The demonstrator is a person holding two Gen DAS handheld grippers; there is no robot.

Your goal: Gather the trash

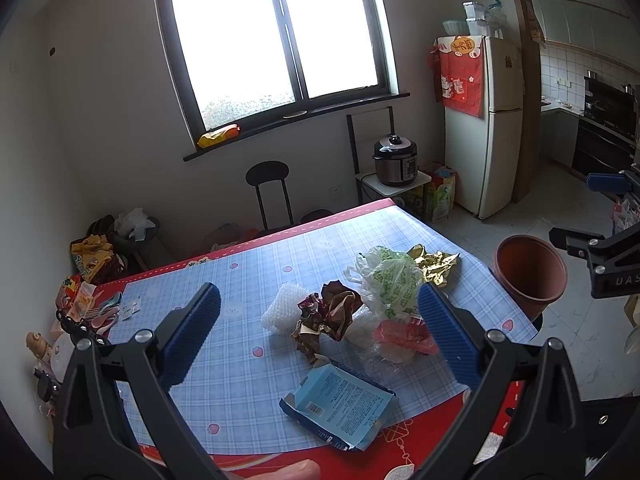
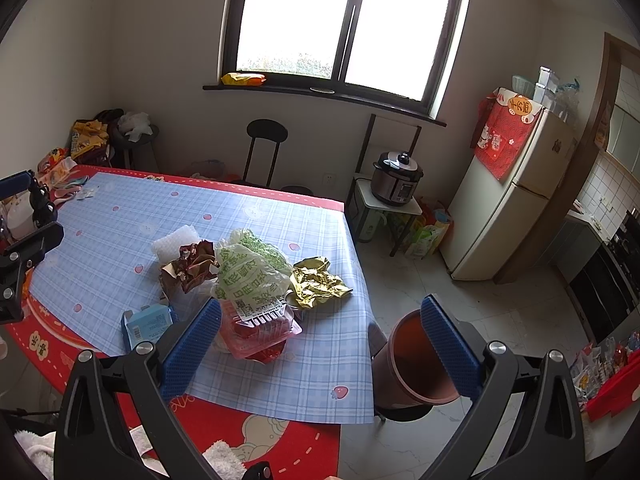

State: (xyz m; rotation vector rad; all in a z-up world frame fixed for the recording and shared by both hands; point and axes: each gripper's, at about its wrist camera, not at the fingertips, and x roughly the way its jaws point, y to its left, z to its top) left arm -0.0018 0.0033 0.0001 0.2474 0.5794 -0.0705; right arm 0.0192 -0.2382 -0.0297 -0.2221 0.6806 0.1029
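Both our claws hang empty with jaws spread wide: the left gripper (image 1: 320, 336) over the trash pile (image 1: 360, 308) mid-table, the right gripper (image 2: 320, 344) near the table's right edge, above the brown bin (image 2: 416, 360) on the floor. We should pinch a crumpled fold, lift clear, release over the bin. The blue carton (image 1: 344, 404) and green-printed bag (image 2: 248, 276) carry writing we cannot read.

Table (image 1: 248, 384) covered with a blue plaid sheet over a red cloth. On the sheet, clustered together: flattened blue carton (image 1: 340, 404), white bubble wrap (image 1: 282, 312), crumpled brown wrapper (image 1: 326, 318), green-printed plastic bag (image 1: 390, 280), gold foil (image 1: 434, 264), and red plastic tray (image 2: 258, 332). A terracotta-coloured bin (image 1: 530, 276) stands beside the table's edge.
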